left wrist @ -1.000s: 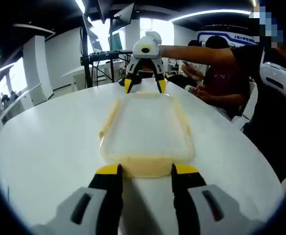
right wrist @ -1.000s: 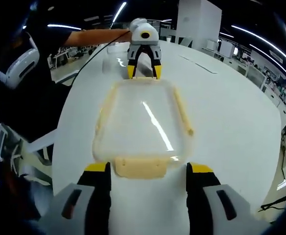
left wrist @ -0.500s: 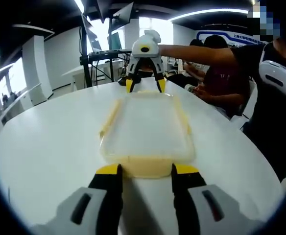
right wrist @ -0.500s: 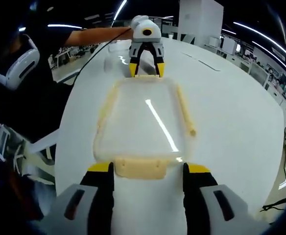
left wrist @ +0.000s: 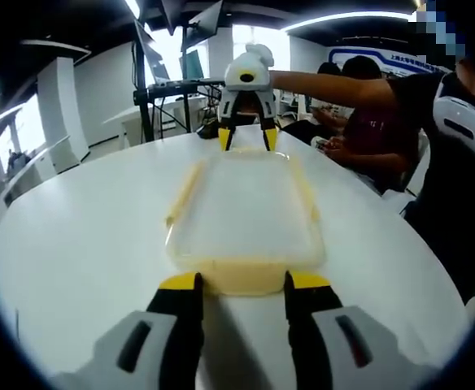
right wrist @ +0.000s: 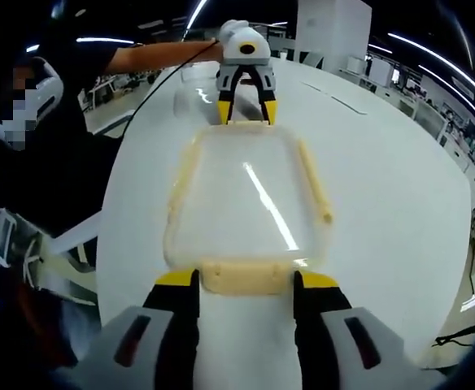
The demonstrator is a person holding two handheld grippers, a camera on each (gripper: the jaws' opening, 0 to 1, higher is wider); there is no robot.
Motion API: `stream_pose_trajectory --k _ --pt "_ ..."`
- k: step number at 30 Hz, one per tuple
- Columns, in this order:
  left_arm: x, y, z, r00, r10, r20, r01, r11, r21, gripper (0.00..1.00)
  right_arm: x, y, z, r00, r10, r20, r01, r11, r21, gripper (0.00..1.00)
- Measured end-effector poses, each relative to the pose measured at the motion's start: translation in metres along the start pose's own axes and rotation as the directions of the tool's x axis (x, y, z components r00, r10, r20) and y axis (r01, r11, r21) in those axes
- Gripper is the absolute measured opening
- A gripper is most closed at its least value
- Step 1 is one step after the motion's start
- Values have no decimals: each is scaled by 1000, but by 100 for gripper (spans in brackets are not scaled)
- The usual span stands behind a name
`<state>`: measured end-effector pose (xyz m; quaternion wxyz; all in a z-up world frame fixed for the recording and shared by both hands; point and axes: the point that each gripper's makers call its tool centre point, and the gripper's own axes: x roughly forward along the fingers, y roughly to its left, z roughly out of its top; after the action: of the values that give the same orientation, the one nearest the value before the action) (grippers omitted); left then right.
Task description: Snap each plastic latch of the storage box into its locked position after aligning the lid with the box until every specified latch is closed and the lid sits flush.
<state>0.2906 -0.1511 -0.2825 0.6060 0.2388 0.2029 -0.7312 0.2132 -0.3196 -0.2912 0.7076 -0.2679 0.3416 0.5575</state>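
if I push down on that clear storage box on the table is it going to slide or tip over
The storage box looks low and wide, so tipping seems unlikely. It sits on a smooth, glossy white table, so a sideways shove would probably slide it. It looks like thin clear plastic with nothing visible inside, so it is likely light, and the lid may flex.

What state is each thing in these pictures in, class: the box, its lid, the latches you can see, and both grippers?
Box: flat on the table.
Lid: on the box.
Near end latch: between the right gripper's open jaws.
Far end latch: between the left gripper's open jaws.
Side latch: sticks outward, apparently unlocked.
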Motion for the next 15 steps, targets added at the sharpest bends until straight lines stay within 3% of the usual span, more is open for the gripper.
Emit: stream_pose_trajectory --k 11,15 --pt "-1 6 -1 1000 2 -21 -2 1000 -2 38 0 2 0 1000 -5 -11 5 1000 17 40" --pt "0 6 -1 1000 -8 -28 8 1000 4 38 -2 -5 -3 997 -2 -79 3 1000 13 40"
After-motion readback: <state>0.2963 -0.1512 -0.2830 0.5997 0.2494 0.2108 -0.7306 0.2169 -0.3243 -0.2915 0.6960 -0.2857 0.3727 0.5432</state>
